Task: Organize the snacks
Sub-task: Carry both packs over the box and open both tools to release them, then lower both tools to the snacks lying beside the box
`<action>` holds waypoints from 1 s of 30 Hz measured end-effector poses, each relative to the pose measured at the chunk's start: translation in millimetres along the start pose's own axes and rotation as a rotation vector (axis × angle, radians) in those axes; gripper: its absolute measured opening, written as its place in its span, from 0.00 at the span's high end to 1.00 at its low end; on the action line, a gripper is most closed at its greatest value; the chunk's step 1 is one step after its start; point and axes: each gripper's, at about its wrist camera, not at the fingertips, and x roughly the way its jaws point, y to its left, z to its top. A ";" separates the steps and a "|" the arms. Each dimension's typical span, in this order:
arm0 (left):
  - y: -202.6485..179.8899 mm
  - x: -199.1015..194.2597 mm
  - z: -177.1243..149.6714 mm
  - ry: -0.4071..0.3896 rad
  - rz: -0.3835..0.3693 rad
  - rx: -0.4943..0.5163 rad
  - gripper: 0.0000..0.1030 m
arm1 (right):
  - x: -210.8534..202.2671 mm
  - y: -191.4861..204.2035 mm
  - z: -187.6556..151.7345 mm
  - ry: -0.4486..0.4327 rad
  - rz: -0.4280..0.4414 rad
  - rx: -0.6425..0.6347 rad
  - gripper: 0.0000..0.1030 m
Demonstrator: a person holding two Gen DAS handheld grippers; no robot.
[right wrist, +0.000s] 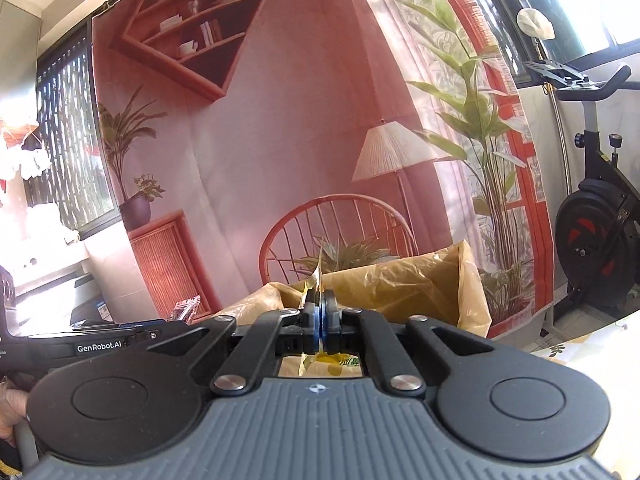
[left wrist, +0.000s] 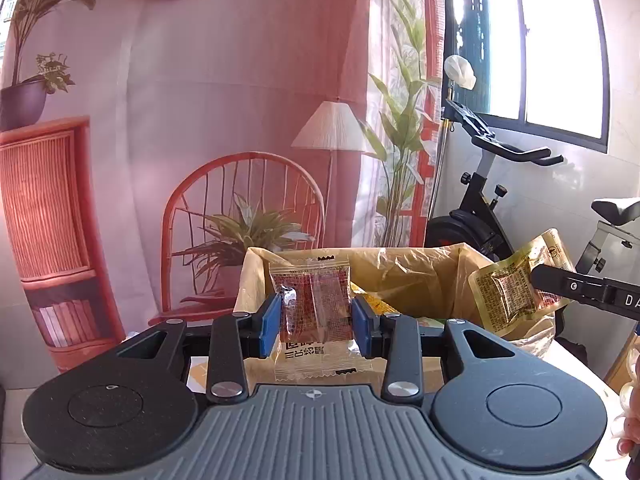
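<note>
We hold two snack packets aloft, one per gripper. Red packet [left wrist: 316,304] upright, pinched across its width by left gripper [left wrist: 316,318], above bag-lined box [left wrist: 420,276]; likely lifted for sorting. Yellow packet [left wrist: 516,280] clamped edge-on by right gripper [right wrist: 322,316], jaws pressed tight on thin foil, beside box rim. Count: two packets, two grippers, one box, more wrappers inside, number unclear. Exercise bike [left wrist: 484,208] behind.
</note>
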 end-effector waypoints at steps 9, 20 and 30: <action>-3.3 58.3 8.5 0.089 -0.008 -0.004 0.54 | 62.8 -16.3 -3.5 0.134 -0.048 0.196 0.93; 30.0 32.7 -9.5 0.113 0.004 -0.067 0.47 | 38.9 -9.9 -13.7 0.126 -0.073 0.135 0.76; 44.4 -20.6 -30.6 0.140 0.011 -0.100 0.47 | -8.2 19.6 -34.0 0.100 -0.029 0.005 0.71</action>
